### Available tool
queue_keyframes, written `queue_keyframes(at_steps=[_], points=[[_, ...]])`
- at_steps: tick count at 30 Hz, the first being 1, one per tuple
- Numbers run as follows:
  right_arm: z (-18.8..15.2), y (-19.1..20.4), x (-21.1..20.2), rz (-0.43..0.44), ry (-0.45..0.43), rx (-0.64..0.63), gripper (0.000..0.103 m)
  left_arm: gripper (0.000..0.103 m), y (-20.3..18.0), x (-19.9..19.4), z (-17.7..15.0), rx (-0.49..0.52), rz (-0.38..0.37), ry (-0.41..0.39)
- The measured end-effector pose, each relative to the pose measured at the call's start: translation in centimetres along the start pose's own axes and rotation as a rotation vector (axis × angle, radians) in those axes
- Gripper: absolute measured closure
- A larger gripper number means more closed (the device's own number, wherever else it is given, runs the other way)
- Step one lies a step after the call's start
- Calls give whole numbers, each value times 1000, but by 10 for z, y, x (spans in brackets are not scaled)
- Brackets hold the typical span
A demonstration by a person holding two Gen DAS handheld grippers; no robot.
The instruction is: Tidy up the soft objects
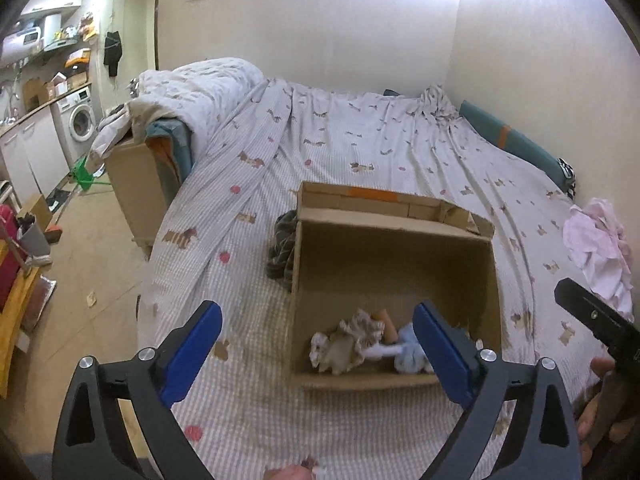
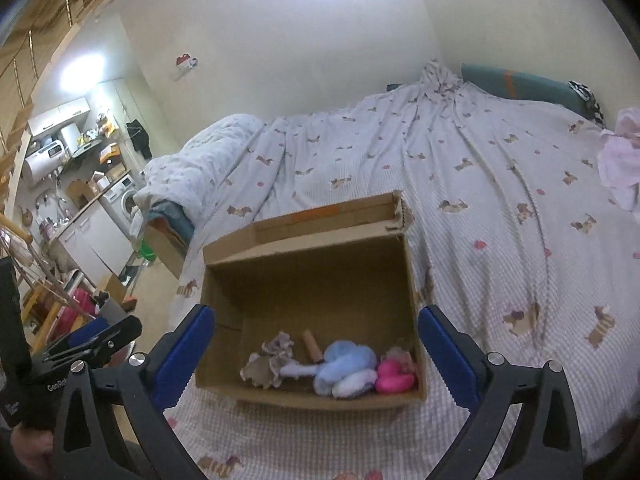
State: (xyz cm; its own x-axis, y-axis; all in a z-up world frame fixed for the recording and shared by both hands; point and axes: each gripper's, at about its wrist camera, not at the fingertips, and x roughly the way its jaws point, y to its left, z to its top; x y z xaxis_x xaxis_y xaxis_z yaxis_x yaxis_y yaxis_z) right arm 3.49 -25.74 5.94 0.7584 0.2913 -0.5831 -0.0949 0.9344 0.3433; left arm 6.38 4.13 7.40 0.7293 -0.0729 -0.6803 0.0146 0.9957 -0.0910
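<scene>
Bed [image 1: 400,152] with patterned sheet against plain white walls [image 1: 320,20]; rolled duvet [image 1: 200,92] far left; washing machine [image 1: 80,122] and white cabinets [image 1: 28,152] left; tan floor [image 1: 100,260]; bright overhead light.

Looks like a small studio flat, sleeping and kitchen space all in one room. There's a big bed [image 1: 400,152] with a dog-print sheet and a bunched-up duvet [image 1: 200,88] at one end. Off to the side you can see a front-loading washing machine [image 1: 80,122] tucked under a counter, white cabinets [image 2: 94,236], a water heater [image 2: 40,162] on the wall and cluttered shelves [image 1: 60,40] above it. Definitely someone's home.
</scene>
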Motion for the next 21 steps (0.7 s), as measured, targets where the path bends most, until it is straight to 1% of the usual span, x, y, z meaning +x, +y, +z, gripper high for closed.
queue_keyframes(at_steps=[2,5,10,12,14,16,17,18,21], points=[[-6,3,-7,-7,6,-15,0,1,5,-5,-8,-7,-8,6],[-17,5,-13,-16,15,-38,0,1,10,-12,-20,-5,-14,12],[-40,1,-13,-41,34,-70,0,1,7,-17,-41,37,41,-3],[-48,-4,-12,-56,25,-69,0,1,8,-15,-48,25,47,-7],[-50,-9,-7,-86,33,-52,0,1,10,-10,-48,5,43,-4],[-50,-11,-4,-64,31,-50,0,1,11,-7,-48,-13,11,-6],[-50,-10,-3,-78,29,-62,0,1,11,-6,-47,-19,6,-2],[-51,-8,-1,-97,29,-78,0,1,12,-4,-47,-24,7,4],[-53,-4,1,-103,42,-96,0,1,13,1,-48,-35,18,19]])
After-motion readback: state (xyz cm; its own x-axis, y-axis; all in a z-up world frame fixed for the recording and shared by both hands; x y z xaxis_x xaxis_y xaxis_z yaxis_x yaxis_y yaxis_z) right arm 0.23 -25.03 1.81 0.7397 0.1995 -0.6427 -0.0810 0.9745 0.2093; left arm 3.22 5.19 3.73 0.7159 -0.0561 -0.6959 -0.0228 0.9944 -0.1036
